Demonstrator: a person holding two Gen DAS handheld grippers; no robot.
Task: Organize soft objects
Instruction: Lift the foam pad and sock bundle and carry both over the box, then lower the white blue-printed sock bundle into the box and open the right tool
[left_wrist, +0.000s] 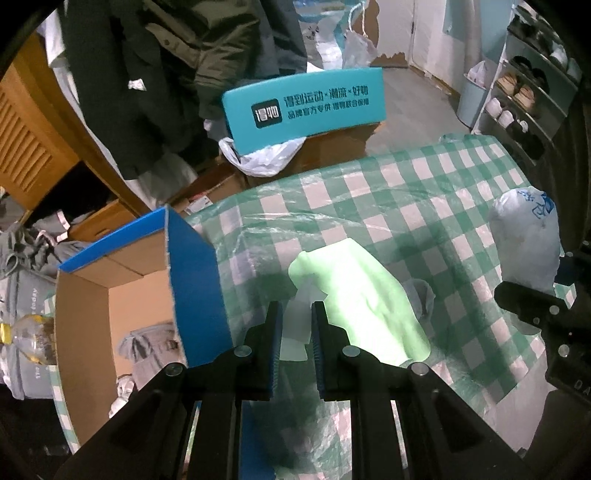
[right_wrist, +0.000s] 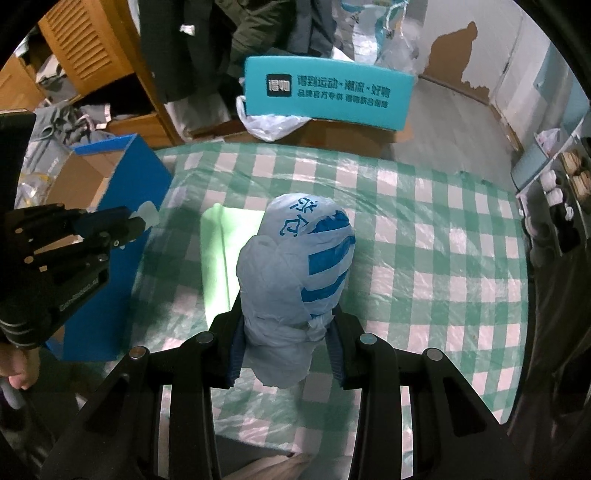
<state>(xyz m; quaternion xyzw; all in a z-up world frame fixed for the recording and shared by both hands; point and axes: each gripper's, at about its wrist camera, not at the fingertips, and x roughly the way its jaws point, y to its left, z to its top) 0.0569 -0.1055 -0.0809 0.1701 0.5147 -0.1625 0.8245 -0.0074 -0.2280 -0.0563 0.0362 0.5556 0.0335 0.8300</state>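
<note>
My left gripper (left_wrist: 297, 314) is shut on a thin pale plastic piece (left_wrist: 300, 325), beside the right wall of the open blue cardboard box (left_wrist: 195, 288). In the right wrist view the left gripper (right_wrist: 138, 221) holds that piece (right_wrist: 148, 214) at the box's (right_wrist: 125, 181) edge. A light green soft sheet (left_wrist: 369, 295) lies on the checked table just beyond it, and also shows in the right wrist view (right_wrist: 216, 254). My right gripper (right_wrist: 286, 343) is shut on a white and blue plastic bag bundle (right_wrist: 299, 266), held above the table. The bundle also shows in the left wrist view (left_wrist: 524, 240).
The table has a green and white checked cloth (right_wrist: 424, 240) under clear plastic. The blue box holds grey cloth (left_wrist: 151, 350). A teal box (left_wrist: 306, 107) on brown cartons stands beyond the table. Hanging coats (left_wrist: 166, 74), a wooden cabinet (left_wrist: 26, 147) and a shoe rack (left_wrist: 528, 99) surround it.
</note>
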